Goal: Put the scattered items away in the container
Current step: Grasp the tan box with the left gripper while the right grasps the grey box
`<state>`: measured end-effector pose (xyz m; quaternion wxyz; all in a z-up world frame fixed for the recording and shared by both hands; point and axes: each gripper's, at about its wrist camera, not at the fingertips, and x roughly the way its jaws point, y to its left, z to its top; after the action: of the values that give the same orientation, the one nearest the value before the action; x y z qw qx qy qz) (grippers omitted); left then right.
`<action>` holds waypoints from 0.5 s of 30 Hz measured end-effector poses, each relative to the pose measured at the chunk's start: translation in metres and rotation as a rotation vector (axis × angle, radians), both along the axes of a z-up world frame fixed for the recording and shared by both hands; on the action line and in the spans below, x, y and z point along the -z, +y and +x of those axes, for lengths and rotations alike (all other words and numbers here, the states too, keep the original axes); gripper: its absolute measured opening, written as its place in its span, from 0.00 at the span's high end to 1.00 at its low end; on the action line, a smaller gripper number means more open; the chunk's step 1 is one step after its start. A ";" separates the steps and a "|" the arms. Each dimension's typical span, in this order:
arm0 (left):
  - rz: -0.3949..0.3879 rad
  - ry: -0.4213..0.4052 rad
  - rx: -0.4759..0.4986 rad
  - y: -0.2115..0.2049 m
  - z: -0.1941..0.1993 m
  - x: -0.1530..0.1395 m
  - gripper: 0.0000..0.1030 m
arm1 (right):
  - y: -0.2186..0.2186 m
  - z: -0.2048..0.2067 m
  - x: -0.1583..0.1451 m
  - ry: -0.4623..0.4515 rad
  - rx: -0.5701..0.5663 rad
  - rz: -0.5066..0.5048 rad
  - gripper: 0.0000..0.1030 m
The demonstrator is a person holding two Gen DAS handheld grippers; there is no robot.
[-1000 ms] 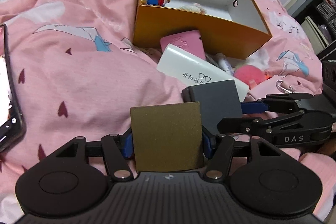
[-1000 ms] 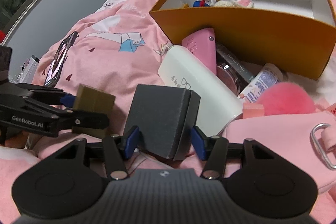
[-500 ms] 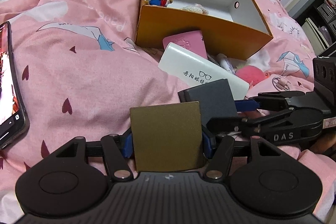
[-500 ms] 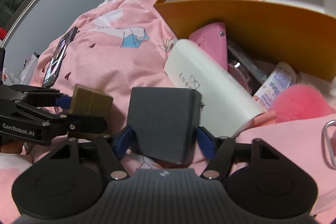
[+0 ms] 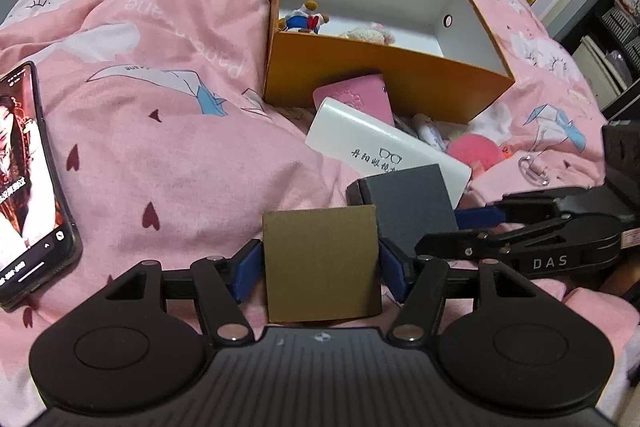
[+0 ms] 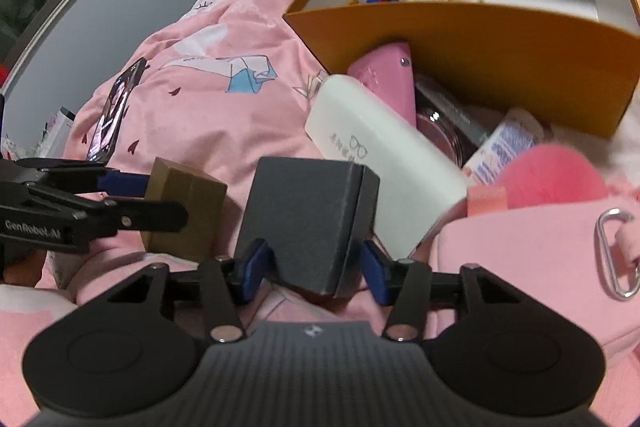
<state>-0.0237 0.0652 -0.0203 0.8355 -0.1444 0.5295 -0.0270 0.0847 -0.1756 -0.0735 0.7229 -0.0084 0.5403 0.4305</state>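
A gold-brown square box sits between the blue pads of my left gripper. The pads rest against its sides and the jaws are opening a little. Just to its right is a dark grey box, also seen in the left wrist view. My right gripper has its jaws closing on this box, pads at its lower sides. Both boxes are low over the pink bedding. The orange container with a white inside lies open further ahead, with small toys in it.
Against the container's front wall lie a white glasses case, a pink case, a tube and a pink fluffy ball. A lit phone lies at the left, and a pink pouch with a carabiner at the right.
The right gripper's pads have drawn in against the dark grey box, which now sits tilted a little differently. The left gripper still holds the gold box in about the same place.
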 end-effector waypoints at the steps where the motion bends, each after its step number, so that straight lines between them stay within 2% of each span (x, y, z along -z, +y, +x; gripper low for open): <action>1: -0.011 0.004 0.000 0.003 0.000 -0.001 0.30 | 0.000 0.000 0.001 0.011 0.004 0.000 0.44; 8: -0.115 0.040 -0.019 0.025 0.003 0.000 0.32 | 0.004 0.006 0.012 0.082 0.025 0.002 0.37; 12: -0.189 0.069 -0.034 0.032 0.010 0.013 0.29 | 0.006 0.011 0.019 0.122 0.026 0.021 0.31; 15: -0.178 0.070 -0.021 0.025 0.013 0.016 0.29 | 0.011 0.012 0.022 0.124 0.016 0.030 0.29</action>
<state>-0.0102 0.0897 -0.0365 0.8005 -0.2247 0.5523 -0.0601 0.0967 -0.1649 -0.0956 0.6913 0.0333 0.5779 0.4325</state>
